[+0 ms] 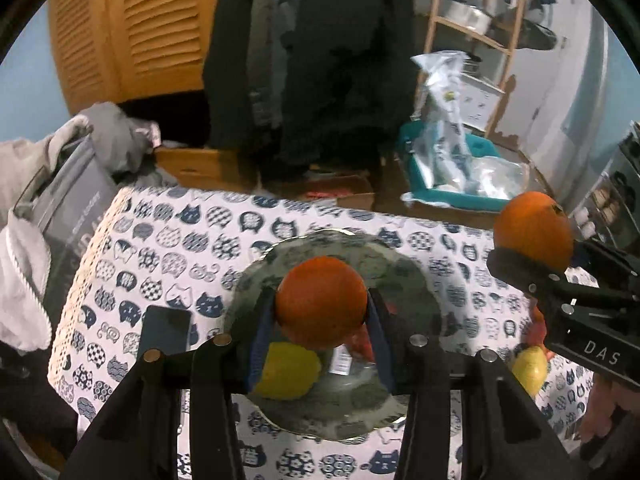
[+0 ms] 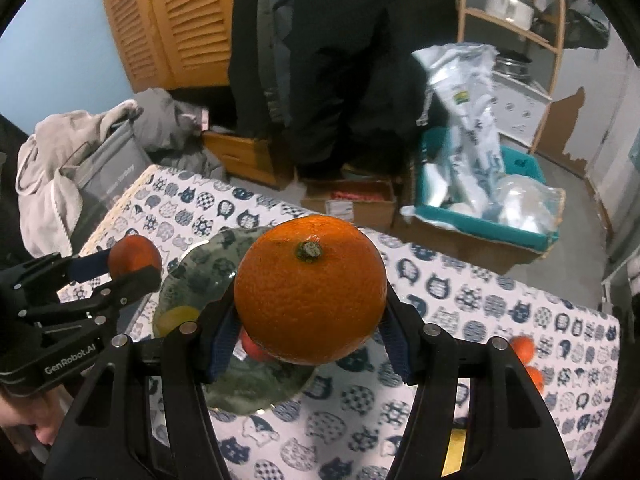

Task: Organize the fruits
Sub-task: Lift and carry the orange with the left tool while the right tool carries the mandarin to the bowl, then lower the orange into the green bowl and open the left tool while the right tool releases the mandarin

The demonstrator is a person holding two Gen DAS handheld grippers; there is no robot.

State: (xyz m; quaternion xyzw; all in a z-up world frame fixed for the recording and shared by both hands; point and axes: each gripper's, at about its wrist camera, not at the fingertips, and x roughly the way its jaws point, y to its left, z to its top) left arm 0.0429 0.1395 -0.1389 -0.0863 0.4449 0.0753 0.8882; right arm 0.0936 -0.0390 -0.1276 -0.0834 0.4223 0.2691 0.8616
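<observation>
A glass plate [image 1: 352, 256] is sitting on a table under a cat-print tablecloth [image 1: 168, 240], holding a lemon [image 1: 286, 372] and a red fruit partly hidden behind the grippers. The left gripper [image 1: 322, 304] is clamping a small orange [image 1: 322, 302] above the plate while the right gripper [image 2: 310, 312] is gripping a larger orange [image 2: 310, 288] beside it, and another lemon [image 1: 530, 368] is lying on the cloth just off the plate. Behind, a teal bin [image 2: 480, 220] is holding plastic packets near a wooden shelf [image 2: 516, 24], with louvred doors [image 2: 176, 20] and dark hanging coats [image 2: 340, 60] beyond.
</observation>
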